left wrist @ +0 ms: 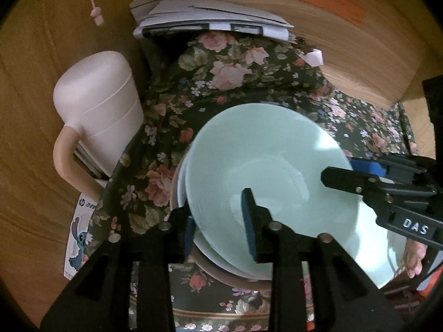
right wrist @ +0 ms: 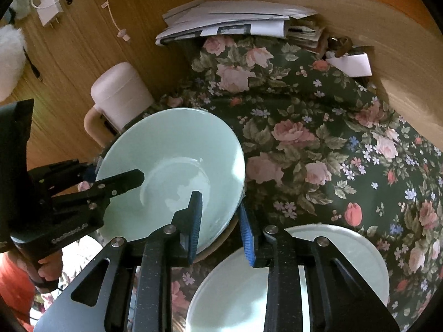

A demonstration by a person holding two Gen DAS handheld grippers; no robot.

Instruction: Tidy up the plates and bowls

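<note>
A pale green bowl (left wrist: 263,152) (right wrist: 171,144) sits on top of a second bowl (left wrist: 181,191) and a brown-rimmed dish (left wrist: 218,275) on the floral cloth. My left gripper (left wrist: 218,207) (right wrist: 116,171) straddles its near-left rim, one pad inside and one outside. The jaws stand apart from the wall, so it is open. My right gripper (right wrist: 218,202) (left wrist: 339,170) straddles the opposite rim the same way, with a narrow gap, and it does not seem to press. The bowl's edge is blurred in the left wrist view. A pale plate (right wrist: 346,251) lies under the right gripper.
A white lidded jug (left wrist: 97,110) (right wrist: 121,91) with a beige handle stands left of the bowls. A stack of papers (left wrist: 210,19) (right wrist: 235,19) lies at the back. Wooden walls (left wrist: 41,55) close in on the left and behind. A person's hand (right wrist: 49,268) holds the left gripper.
</note>
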